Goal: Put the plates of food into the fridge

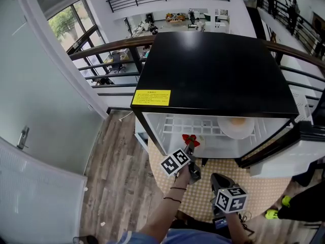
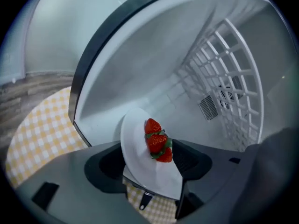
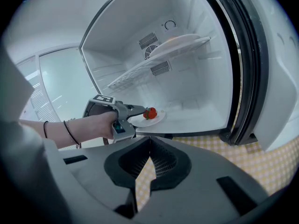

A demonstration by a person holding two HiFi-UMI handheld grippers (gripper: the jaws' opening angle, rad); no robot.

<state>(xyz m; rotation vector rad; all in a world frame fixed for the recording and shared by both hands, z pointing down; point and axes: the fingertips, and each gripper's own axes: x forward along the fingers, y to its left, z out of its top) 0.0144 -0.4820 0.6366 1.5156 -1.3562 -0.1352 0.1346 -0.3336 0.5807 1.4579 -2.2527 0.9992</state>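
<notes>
A white plate (image 2: 138, 160) with strawberries (image 2: 158, 143) lies on the floor of the open black-topped fridge (image 1: 213, 70), near its front edge. My left gripper (image 2: 149, 146) is open, with the plate's near rim between its jaws and the pads apart from it. The head view shows this gripper (image 1: 190, 149) at the fridge's lower left opening, and the right gripper view shows it (image 3: 135, 110) beside the plate (image 3: 152, 119). A second plate of food (image 1: 236, 127) rests on the wire shelf (image 3: 140, 71). My right gripper (image 3: 149, 143) is shut and empty, held back outside the fridge (image 1: 223, 182).
The fridge door (image 3: 275, 78) stands open at the right. A yellow checkered mat (image 1: 203, 202) covers the floor under the fridge, with wooden boards (image 1: 117, 177) to the left. A person's green shoe (image 1: 285, 201) shows at the right. A railing (image 1: 101, 50) runs behind the fridge.
</notes>
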